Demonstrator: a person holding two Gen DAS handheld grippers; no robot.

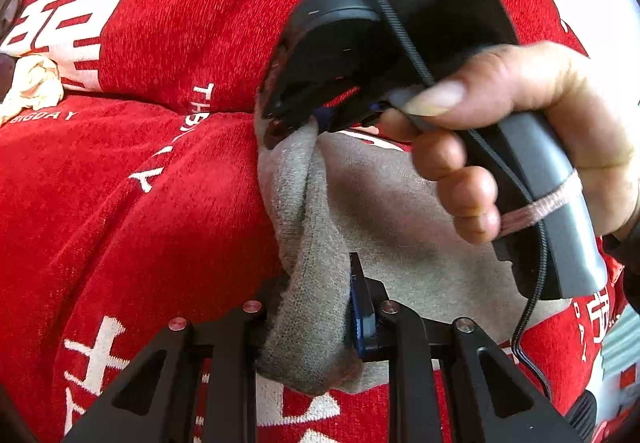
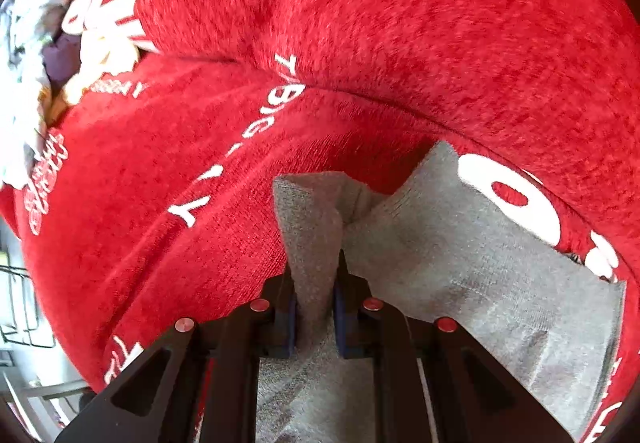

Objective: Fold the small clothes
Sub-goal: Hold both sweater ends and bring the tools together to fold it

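Sock [image 2: 460, 283]: one, pinched by two grippers.

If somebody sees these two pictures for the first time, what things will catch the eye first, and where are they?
The red blanket with white lettering fills both views. On it lies a grey garment, pinched at a raised fold by the right claw and gripped at another bunched fold by the left claw. In the left view's upper right, the person's right hand grips the other tool's handle.
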